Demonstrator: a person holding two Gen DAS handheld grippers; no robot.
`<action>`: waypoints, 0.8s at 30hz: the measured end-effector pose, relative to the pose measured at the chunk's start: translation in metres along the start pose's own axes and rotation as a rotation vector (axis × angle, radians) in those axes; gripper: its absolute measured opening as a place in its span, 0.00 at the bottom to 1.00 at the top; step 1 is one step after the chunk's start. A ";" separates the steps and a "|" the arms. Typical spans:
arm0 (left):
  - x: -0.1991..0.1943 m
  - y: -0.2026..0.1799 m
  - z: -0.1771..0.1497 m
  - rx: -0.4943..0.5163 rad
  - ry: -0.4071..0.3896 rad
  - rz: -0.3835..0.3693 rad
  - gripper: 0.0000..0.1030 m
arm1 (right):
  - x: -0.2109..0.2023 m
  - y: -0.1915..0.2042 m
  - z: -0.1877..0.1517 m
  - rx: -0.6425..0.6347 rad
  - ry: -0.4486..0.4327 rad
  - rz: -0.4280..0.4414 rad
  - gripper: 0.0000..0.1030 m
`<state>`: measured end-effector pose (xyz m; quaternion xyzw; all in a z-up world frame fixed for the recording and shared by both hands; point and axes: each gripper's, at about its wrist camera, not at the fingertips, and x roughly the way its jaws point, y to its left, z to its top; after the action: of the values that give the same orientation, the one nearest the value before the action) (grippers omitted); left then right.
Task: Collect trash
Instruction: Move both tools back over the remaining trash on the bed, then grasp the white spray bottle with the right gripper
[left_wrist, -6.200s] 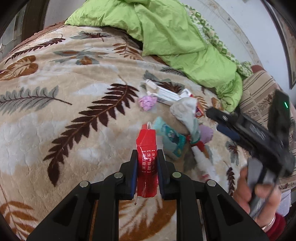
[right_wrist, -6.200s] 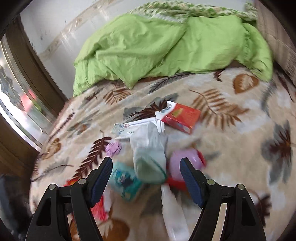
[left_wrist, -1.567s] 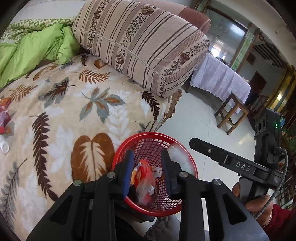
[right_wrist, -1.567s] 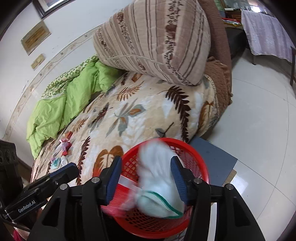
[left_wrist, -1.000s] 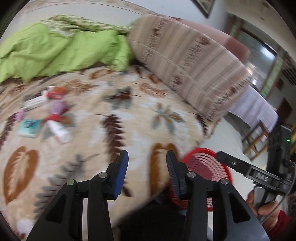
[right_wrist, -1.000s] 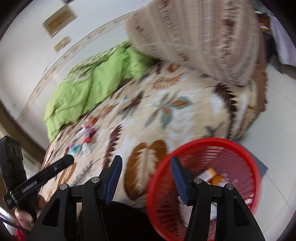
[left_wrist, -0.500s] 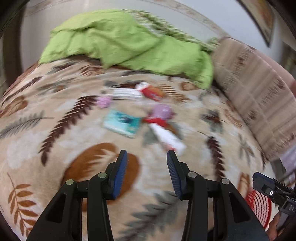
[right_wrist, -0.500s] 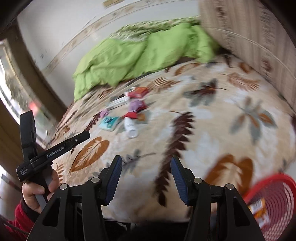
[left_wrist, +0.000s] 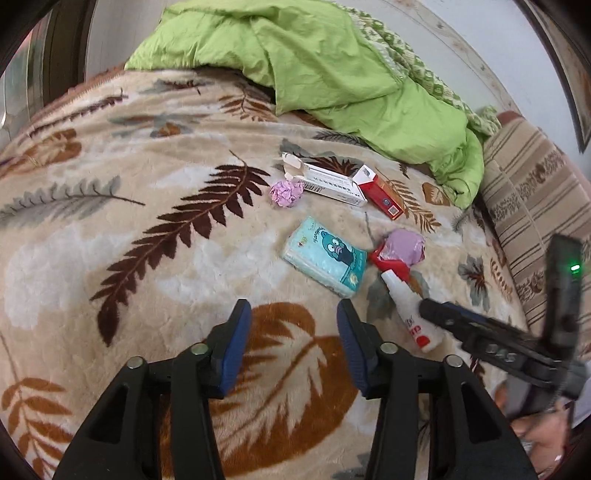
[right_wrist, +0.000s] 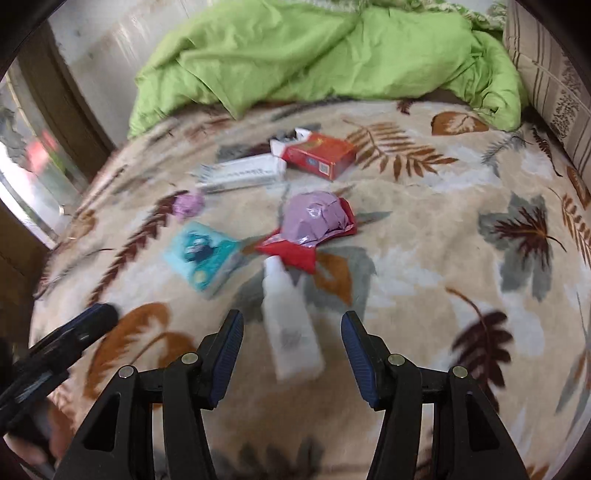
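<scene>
Trash lies on the leaf-patterned blanket (left_wrist: 110, 192): a teal tissue pack (left_wrist: 325, 256), a white bottle (left_wrist: 412, 314), a purple and red wrapper (left_wrist: 400, 251), a pink paper ball (left_wrist: 286, 192), a white carton (left_wrist: 328, 182) and a red box (left_wrist: 380, 195). My left gripper (left_wrist: 293, 321) is open and empty, just short of the tissue pack. My right gripper (right_wrist: 291, 332) is open and empty, its fingers either side of the white bottle (right_wrist: 290, 328). The tissue pack (right_wrist: 201, 256), wrapper (right_wrist: 314, 221) and red box (right_wrist: 317, 155) lie beyond it.
A green quilt (left_wrist: 332, 62) is heaped at the back of the bed. A striped bolster (left_wrist: 535, 206) lies along the right edge. A dark door frame (right_wrist: 74, 103) stands at the left.
Both grippers let go of their trash into the red basket, then swung back over the bed. They have now closed in on the remaining litter, both open and empty.
</scene>
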<state>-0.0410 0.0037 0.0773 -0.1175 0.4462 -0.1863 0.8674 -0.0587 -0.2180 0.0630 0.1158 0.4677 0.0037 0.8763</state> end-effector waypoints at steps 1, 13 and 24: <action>0.002 -0.001 0.002 -0.001 0.001 0.000 0.46 | 0.009 -0.001 0.003 0.008 0.015 0.008 0.57; 0.053 -0.012 0.052 0.000 -0.021 0.000 0.49 | 0.011 -0.001 -0.018 0.110 0.058 0.080 0.31; 0.066 -0.043 0.025 0.162 0.204 -0.239 0.49 | -0.035 -0.024 -0.031 0.301 -0.110 0.109 0.31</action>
<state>0.0049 -0.0628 0.0592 -0.0799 0.4981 -0.3345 0.7960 -0.1062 -0.2393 0.0696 0.2710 0.4073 -0.0255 0.8718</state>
